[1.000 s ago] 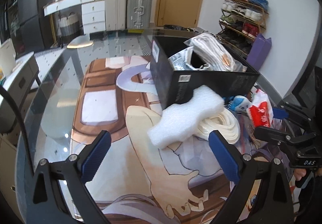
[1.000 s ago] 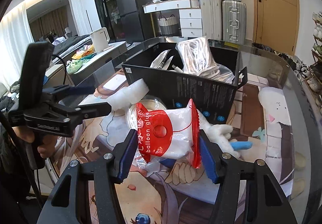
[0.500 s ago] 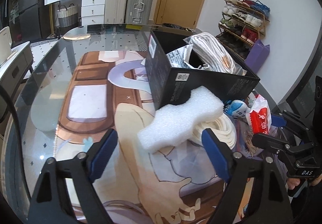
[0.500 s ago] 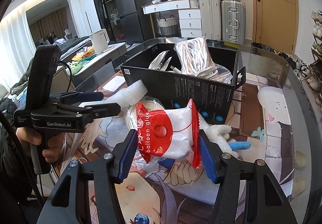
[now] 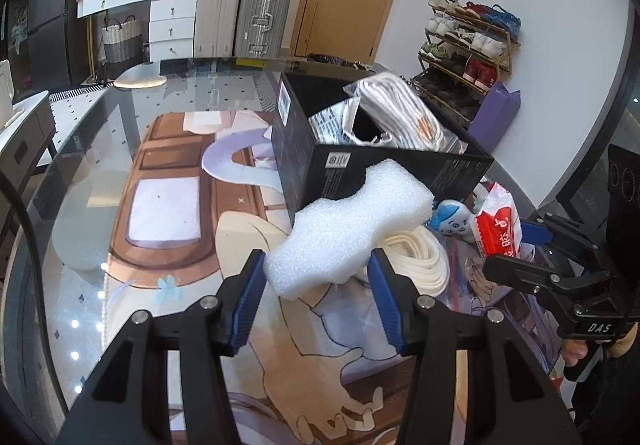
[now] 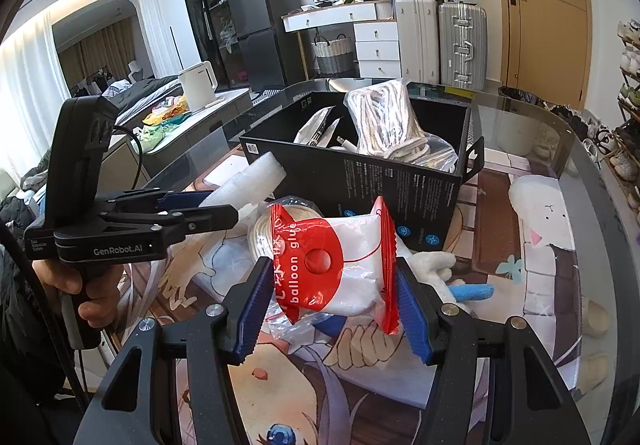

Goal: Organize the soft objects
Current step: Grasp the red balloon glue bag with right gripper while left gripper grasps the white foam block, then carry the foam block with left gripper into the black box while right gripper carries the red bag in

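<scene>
White foam block (image 5: 352,223): between left gripper (image 5: 316,295) jaws, just closed onto it.
Right gripper (image 6: 332,311): jaws clamp red-and-white packet (image 6: 338,265).
Black box (image 5: 360,169): twelve o'clock on worktop (image 5: 92,181).

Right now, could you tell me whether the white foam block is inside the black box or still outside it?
Outside. The foam block lies on the rope coil before the black box, between the left gripper pads.

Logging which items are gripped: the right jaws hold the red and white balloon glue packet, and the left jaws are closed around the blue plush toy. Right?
Not quite. The left gripper has just been closing its jaws on the white foam block, as the left wrist view shows, not on the blue plush toy, which lies untouched by the black box. The right gripper does hold the balloon glue packet.
</scene>
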A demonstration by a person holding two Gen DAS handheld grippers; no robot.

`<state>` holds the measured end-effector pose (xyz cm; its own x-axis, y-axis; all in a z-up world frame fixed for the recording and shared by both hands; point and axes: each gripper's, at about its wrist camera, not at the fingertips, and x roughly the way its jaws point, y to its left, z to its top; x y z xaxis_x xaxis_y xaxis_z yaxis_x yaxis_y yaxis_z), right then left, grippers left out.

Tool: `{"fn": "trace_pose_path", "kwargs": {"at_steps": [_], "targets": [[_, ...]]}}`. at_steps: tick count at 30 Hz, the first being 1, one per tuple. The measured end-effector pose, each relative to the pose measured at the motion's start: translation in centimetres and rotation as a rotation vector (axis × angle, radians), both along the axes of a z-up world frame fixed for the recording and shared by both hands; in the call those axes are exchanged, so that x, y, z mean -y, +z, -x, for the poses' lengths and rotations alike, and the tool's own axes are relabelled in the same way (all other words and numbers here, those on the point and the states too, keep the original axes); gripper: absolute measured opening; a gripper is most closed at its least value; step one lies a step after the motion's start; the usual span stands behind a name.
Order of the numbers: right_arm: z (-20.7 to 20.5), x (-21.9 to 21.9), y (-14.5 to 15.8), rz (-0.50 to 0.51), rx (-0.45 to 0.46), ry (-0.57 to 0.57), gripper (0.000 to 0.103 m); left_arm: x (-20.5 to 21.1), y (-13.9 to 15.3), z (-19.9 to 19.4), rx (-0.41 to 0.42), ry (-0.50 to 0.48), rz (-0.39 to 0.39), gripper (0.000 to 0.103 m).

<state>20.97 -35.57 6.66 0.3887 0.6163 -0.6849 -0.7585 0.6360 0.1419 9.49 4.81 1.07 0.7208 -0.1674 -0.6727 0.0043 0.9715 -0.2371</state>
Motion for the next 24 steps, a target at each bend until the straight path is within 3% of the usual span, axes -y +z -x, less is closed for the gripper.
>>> {"fn": "trace_pose_path", "kwargs": {"at_steps": [14,24], "targets": [[0.5,1.0,1.8,-0.074,0.027,0.003,0.06,0.1,2.8,0.6,0.071,0.007,-0.017,0.051],[-0.8,2.1,3.9,-0.118,0.058,-0.068,0.06,0.3,4.7,-0.9,0.11,0.02,-0.035,0.051]]}}
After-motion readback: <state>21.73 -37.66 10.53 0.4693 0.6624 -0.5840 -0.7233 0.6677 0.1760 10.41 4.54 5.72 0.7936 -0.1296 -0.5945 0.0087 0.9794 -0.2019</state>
